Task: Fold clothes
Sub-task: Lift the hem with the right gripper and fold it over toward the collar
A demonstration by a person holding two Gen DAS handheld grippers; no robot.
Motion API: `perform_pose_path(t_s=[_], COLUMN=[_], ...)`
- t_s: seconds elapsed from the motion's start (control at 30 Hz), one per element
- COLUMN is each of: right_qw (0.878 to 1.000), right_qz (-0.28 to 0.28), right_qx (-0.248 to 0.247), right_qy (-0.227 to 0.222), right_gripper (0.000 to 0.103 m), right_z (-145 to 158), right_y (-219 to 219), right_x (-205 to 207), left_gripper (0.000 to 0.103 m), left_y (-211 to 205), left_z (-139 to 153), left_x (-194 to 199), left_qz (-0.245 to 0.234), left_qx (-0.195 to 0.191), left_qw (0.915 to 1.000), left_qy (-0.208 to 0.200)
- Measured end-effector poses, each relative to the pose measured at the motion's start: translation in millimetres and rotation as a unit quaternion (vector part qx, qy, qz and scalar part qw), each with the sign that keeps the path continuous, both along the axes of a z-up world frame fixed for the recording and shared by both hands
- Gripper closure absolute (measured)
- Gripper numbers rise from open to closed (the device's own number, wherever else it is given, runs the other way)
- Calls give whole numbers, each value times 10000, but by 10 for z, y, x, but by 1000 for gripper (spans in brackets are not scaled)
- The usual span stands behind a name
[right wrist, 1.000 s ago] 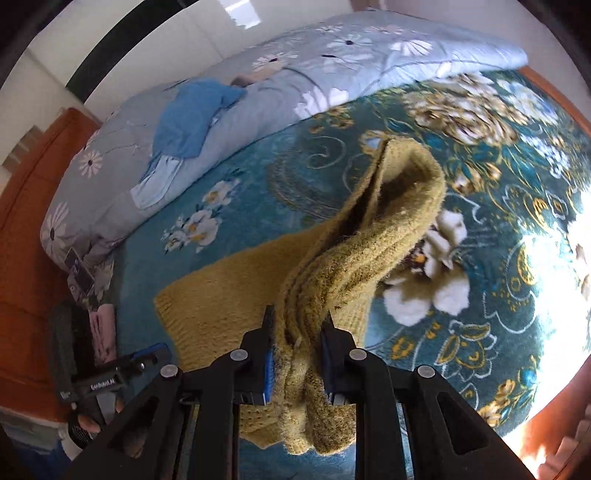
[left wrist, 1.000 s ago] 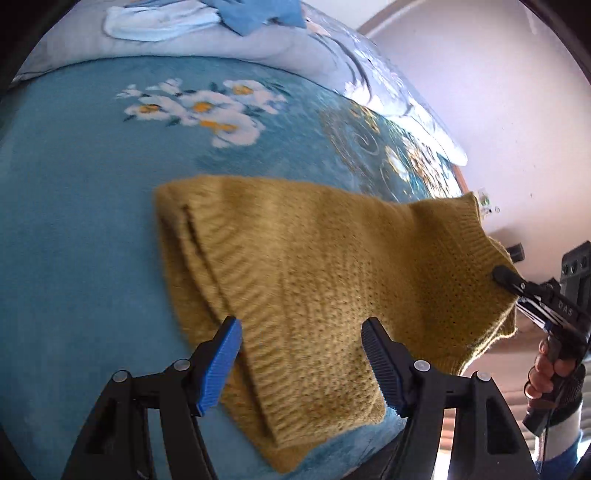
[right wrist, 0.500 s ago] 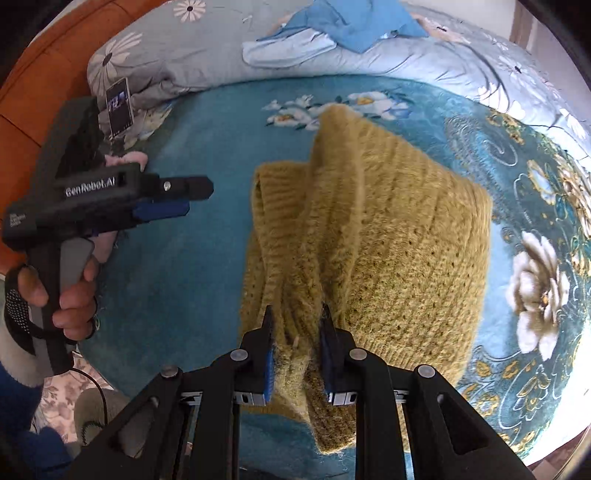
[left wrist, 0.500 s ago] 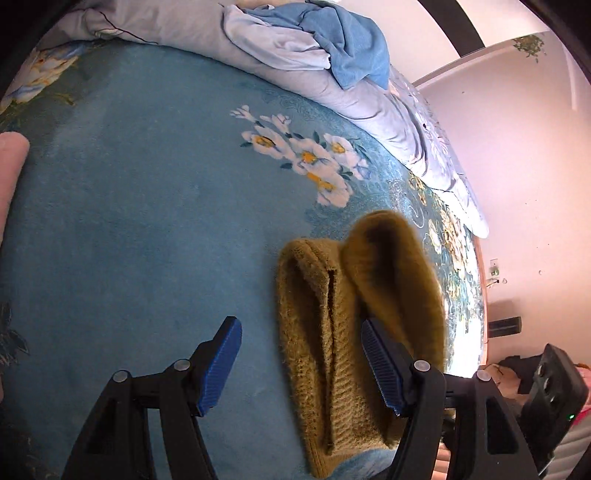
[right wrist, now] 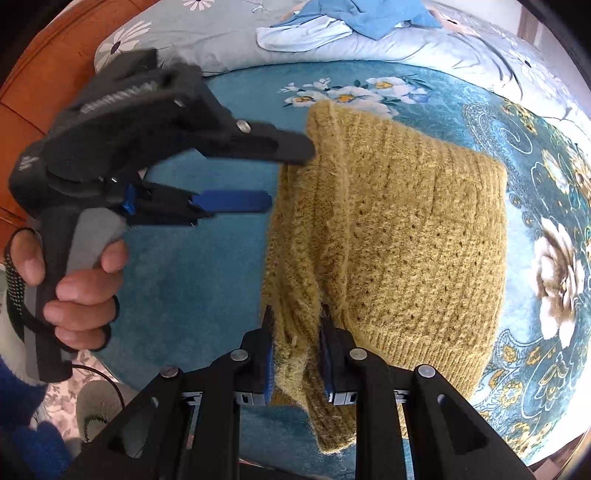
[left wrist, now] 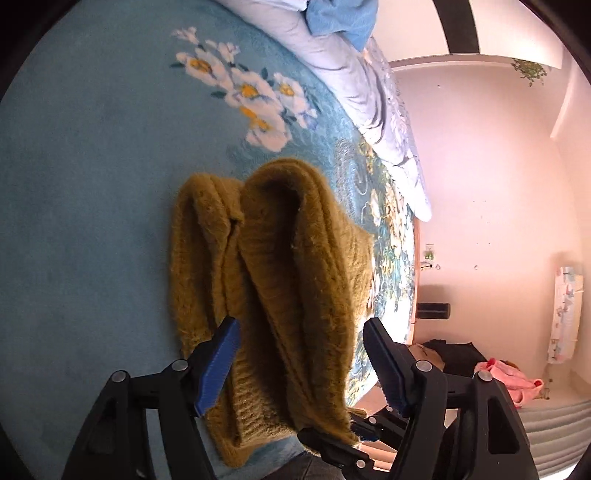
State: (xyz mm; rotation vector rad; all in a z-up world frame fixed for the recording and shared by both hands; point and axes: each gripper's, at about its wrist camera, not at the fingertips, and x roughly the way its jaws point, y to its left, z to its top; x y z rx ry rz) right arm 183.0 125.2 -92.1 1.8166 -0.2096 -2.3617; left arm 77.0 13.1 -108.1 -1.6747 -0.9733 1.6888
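Note:
A mustard knitted sweater [left wrist: 280,277] [right wrist: 406,240] lies folded over on the teal floral bedspread [right wrist: 207,280]. My right gripper [right wrist: 295,354] is shut on the sweater's bunched near edge, and its tip [left wrist: 332,446] shows under that edge in the left wrist view. My left gripper [left wrist: 303,363] is open, its blue pads [left wrist: 221,354] straddling the raised fold without pressing it. From the right wrist camera the left gripper [right wrist: 280,173] reaches in from the left, its upper finger tip at the sweater's far left corner.
A grey flowered duvet [right wrist: 229,40] with a blue garment [right wrist: 369,18] on it lies along the far side of the bed. A wooden headboard [right wrist: 48,74] stands at the left. Beyond the bed's right edge are a pink wall and pink clothes [left wrist: 509,380].
The right gripper has swung the sweater's edge across onto the other half, folding it over, then held still. The left gripper has rolled and closed in until its jaws straddle the fold.

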Motion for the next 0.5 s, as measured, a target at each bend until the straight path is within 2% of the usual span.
perform_pose_path(t_s=[0.27,0.37,0.5], right_qw=[10000,10000,9999], right_qz=[-18,18,2], right_qx=[7,74,96], right_qy=[-43,-32,-38], right_gripper=[82,81,81], right_z=[-35,-32,-33], right_y=[18,-5,-56], right_x=[-11,-11,46], left_gripper=[28,28,29], left_y=[320,367,378], left_z=[-97,-87,-22], left_x=[74,30,-52], left_qz=[-318,-243,-91], left_qx=[11,-164,-173], left_qw=[9993,9995,9998], left_qy=[-191,-152,-47])
